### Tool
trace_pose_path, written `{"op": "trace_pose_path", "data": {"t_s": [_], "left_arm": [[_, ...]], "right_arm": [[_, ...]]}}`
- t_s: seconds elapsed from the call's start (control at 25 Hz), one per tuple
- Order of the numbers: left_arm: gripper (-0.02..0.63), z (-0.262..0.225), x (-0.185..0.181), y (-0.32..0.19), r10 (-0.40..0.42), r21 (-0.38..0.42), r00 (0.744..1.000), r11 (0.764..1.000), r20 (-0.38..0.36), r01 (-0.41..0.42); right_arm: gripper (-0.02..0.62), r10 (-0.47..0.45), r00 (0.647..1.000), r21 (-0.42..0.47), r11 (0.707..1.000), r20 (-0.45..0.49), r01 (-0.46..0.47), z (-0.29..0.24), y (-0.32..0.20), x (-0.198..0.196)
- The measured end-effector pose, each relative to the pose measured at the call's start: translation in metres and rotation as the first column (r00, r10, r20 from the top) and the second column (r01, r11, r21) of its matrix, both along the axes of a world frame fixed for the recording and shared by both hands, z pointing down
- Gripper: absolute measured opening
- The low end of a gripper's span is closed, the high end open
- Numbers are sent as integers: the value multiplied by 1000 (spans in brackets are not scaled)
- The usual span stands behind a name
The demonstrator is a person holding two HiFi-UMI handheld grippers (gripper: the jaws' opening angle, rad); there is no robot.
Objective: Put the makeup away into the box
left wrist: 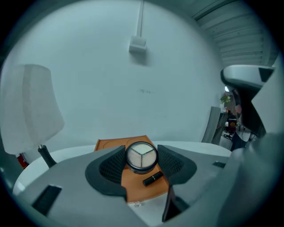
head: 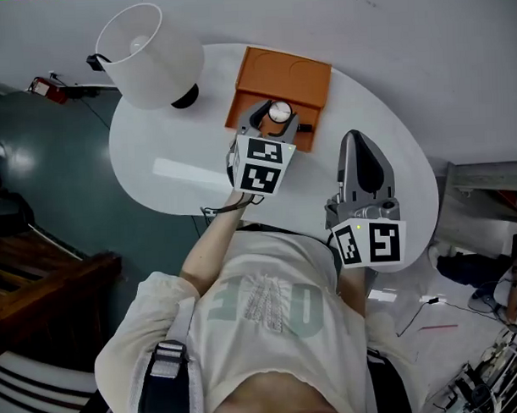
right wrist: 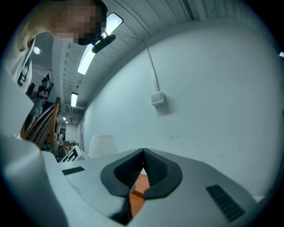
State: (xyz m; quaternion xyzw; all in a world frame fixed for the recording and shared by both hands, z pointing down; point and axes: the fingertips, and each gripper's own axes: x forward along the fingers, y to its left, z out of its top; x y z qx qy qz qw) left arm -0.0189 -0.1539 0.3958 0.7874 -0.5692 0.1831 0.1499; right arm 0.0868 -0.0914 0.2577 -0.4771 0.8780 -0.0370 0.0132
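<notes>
Left gripper (head: 278, 118) clamped on the round, dark-rimmed three-pan eyeshadow compact (left wrist: 141, 156), held above the flat orange box (head: 305, 77), where a small black lipstick tube (left wrist: 152, 178) lies. I judge the compact light, rigid, slick and crackable; gripping by the rim suits it. Right gripper (right wrist: 143, 167) closed, empty.

The box (head: 309, 77) sits at the far side of the desk (head: 173, 175), by the wall, with the lamp (head: 143, 53) on the desk to its left. A lipstick (left wrist: 152, 178) lies in the box's near part, and the compact (left wrist: 141, 156) sits between the left gripper's (head: 276, 116) jaws, above the box. The right gripper (head: 355, 139) stands right of the box, over the desk.
</notes>
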Motion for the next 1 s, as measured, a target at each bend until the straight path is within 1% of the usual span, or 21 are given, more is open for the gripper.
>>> {"op": "trace_pose_path", "data": {"t_s": [0.08, 0.2, 0.24, 0.32, 0.4, 0.48, 0.68, 0.88, 1.0], "left_arm": [[236, 29, -5, -11, -4, -73, 1000, 997, 23, 6], [237, 67, -10, -28, 7, -182, 997, 983, 74, 7], [236, 78, -10, -32, 24, -223, 996, 975, 85, -5], [236, 100, -7, -38, 66, -310, 994, 950, 87, -35], [237, 115, -7, -42, 85, -367, 992, 929, 96, -44], [237, 124, -10, -46, 85, -397, 990, 917, 109, -35], [238, 143, -11, -50, 82, -450, 990, 893, 117, -21], [238, 149, -12, -54, 81, -452, 991, 892, 110, -23], [238, 151, -10, -55, 88, -458, 991, 888, 99, -33]], "right_arm": [[5, 8, 1000, -25, 1000, -4, -8, 8, -5, 3], [5, 18, 1000, -53, 998, -2, -18, 16, -14, 8], [5, 22, 1000, -58, 998, -1, -22, 18, -17, 10], [5, 32, 999, -71, 997, -2, -32, 24, -23, 14], [5, 42, 999, -85, 995, -4, -42, 30, -28, 18], [5, 50, 999, -96, 994, -3, -51, 34, -32, 20], [5, 63, 998, -116, 991, -5, -63, 39, -41, 26], [5, 64, 998, -130, 990, -5, -64, 45, -44, 25], [5, 49, 999, -119, 992, 11, -48, 44, -44, 23]]}}
